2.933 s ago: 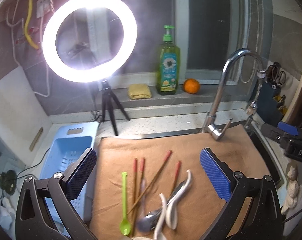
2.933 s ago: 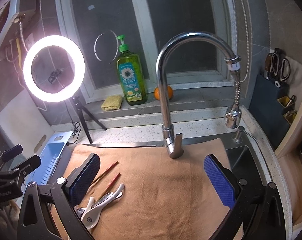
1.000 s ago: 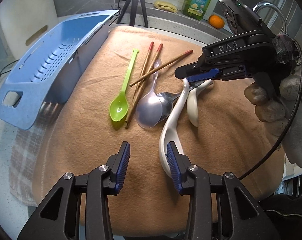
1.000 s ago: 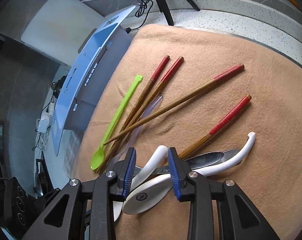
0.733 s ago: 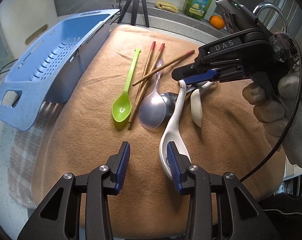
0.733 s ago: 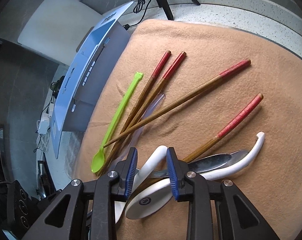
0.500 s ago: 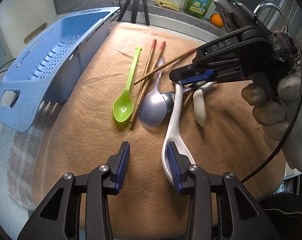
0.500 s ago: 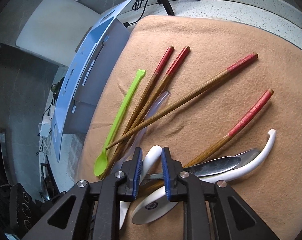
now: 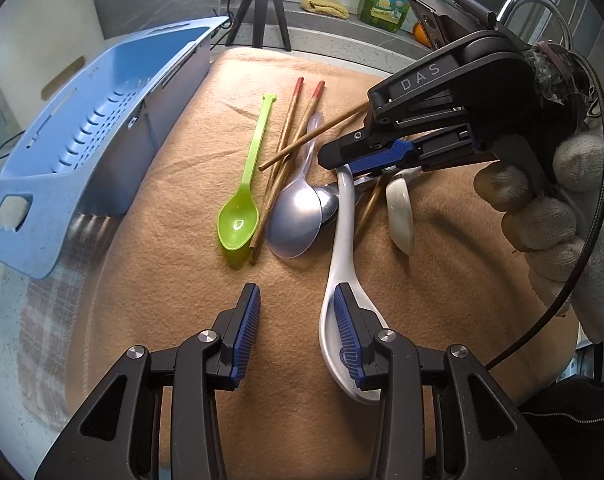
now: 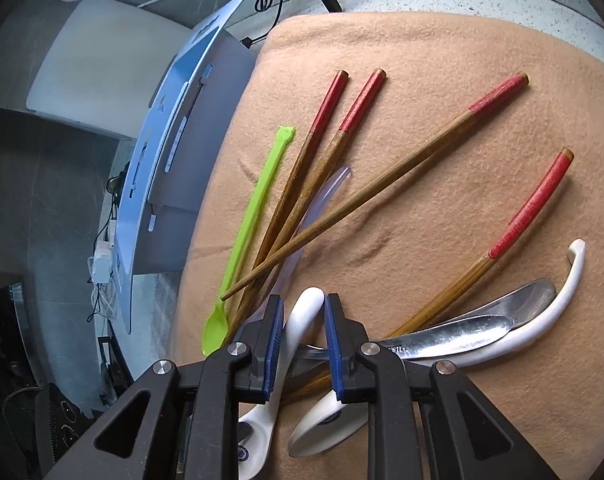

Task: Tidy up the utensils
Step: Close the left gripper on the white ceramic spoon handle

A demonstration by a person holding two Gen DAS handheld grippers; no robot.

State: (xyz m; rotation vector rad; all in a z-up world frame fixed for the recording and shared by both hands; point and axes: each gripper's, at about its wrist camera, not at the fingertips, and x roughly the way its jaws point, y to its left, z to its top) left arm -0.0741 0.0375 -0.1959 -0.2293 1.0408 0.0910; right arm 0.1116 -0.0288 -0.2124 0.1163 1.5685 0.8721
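Left wrist view: my left gripper (image 9: 295,326) hovers with jaws part open and nothing clamped; one pad overlaps the bowl of the long white ceramic spoon (image 9: 342,236), and I cannot tell if it touches. My right gripper (image 9: 344,160), held in a gloved hand (image 9: 542,208), has its tips at that spoon's handle end. Risk: this handle lies across the grey metal spoon (image 9: 329,202) and beside a clear plastic spoon (image 9: 295,216), so lifting may drag both over the tan cloth (image 9: 181,300). The blue slotted plastic basket (image 9: 81,140) waits at the cloth's edge.

Right wrist view: right jaws stand narrow around the white handle (image 10: 302,320); contact on both pads is not certain. Ceramic is smooth and curved, so a light pinch may let it pivot or slip. Red-tipped wooden chopsticks (image 10: 422,152) and the lime-green plastic spoon (image 10: 253,216) lie close and could be knocked.
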